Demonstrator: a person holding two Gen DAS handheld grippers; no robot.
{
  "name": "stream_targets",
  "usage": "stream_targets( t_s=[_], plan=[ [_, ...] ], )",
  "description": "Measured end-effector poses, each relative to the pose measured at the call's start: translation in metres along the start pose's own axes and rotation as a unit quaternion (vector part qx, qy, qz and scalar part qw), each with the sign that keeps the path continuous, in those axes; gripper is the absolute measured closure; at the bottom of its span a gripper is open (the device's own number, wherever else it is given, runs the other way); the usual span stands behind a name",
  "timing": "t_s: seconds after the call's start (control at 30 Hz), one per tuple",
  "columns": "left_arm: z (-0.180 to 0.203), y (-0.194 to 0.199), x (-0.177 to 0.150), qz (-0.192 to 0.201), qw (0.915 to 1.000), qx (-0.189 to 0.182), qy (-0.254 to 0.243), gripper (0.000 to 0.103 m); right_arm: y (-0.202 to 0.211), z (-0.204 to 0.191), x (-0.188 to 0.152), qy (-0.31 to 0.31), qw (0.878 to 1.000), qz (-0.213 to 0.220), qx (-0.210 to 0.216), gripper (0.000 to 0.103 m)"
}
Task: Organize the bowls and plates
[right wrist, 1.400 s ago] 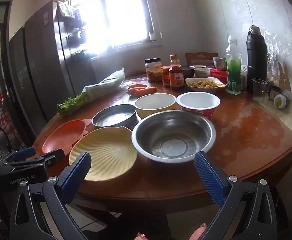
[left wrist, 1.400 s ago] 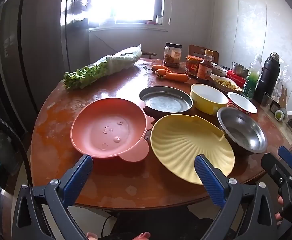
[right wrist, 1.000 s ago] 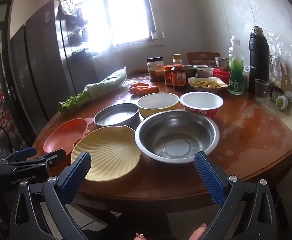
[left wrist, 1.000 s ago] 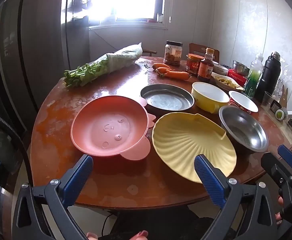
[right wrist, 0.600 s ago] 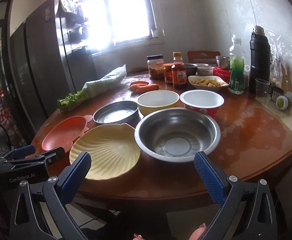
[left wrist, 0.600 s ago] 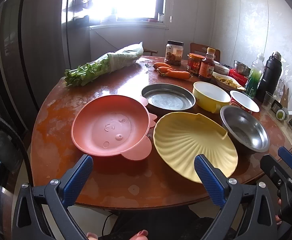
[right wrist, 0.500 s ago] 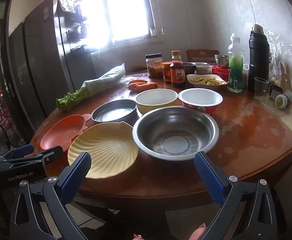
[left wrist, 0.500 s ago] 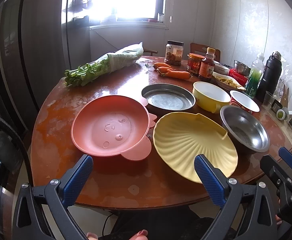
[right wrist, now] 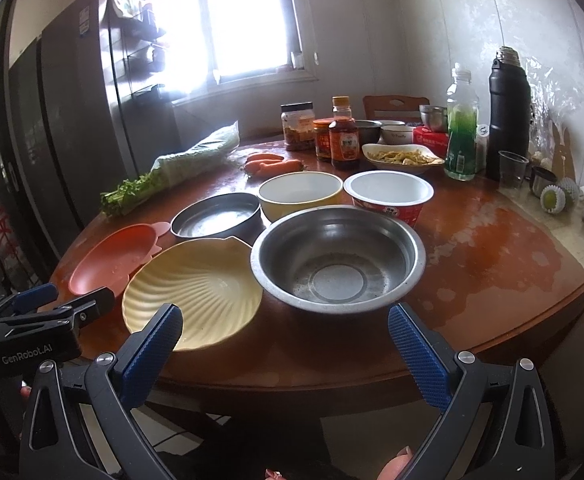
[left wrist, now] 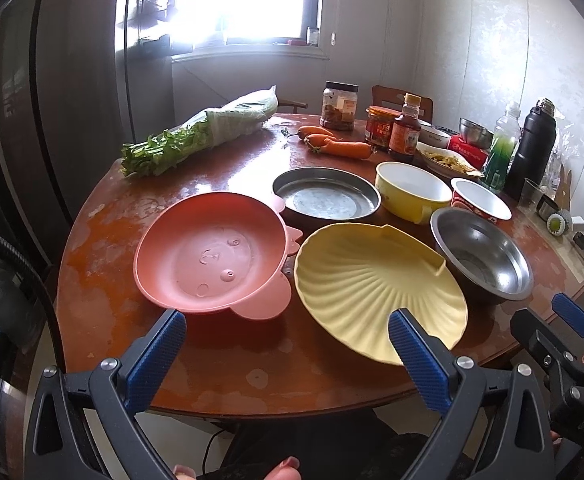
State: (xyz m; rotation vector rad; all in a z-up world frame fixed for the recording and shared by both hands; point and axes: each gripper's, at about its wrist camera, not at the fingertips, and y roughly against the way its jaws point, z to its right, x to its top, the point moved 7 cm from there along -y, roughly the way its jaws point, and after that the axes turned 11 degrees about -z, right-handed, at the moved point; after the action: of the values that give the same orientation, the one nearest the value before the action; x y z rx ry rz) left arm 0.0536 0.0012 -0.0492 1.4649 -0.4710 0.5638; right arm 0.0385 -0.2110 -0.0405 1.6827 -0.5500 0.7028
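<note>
On the round table [left wrist: 103, 236] the bear-faced plate [left wrist: 211, 250] is lying at the near left; the shell-shaped plate [left wrist: 376, 284] is sitting just right of it, touching; the steel bowl [right wrist: 338, 258] is resting right of that; behind them the shallow steel pan [left wrist: 326, 198], a handled bowl [left wrist: 412, 192] and a paper noodle cup [right wrist: 388, 196] are standing in a row, left to right; carrots [left wrist: 340, 146] and jars [right wrist: 298, 126] are lying farther back; bagged greens [left wrist: 199, 136] are stretching along the far left.

On the round wooden table [left wrist: 219, 368] I count two plastic plates, one pink [left wrist: 211, 250] and one yellow shell-shaped [left wrist: 376, 288], plus one steel pan [left wrist: 326, 198], one steel bowl [right wrist: 338, 258], one yellow bowl [right wrist: 300, 194], one red-and-white paper bowl [right wrist: 388, 196] and two orange carrots [left wrist: 342, 146].
</note>
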Motion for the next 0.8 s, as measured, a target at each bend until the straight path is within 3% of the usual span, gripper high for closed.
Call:
stream_targets(
  t_s=[0.8],
  plan=[
    [0.0061, 0.0, 0.0017, 0.002, 0.9999, 0.006, -0.011, 0.001, -0.0059, 0.0007, -0.0012, -0.01, 1.0, -0.001, 0.002, 0.0]
  ],
)
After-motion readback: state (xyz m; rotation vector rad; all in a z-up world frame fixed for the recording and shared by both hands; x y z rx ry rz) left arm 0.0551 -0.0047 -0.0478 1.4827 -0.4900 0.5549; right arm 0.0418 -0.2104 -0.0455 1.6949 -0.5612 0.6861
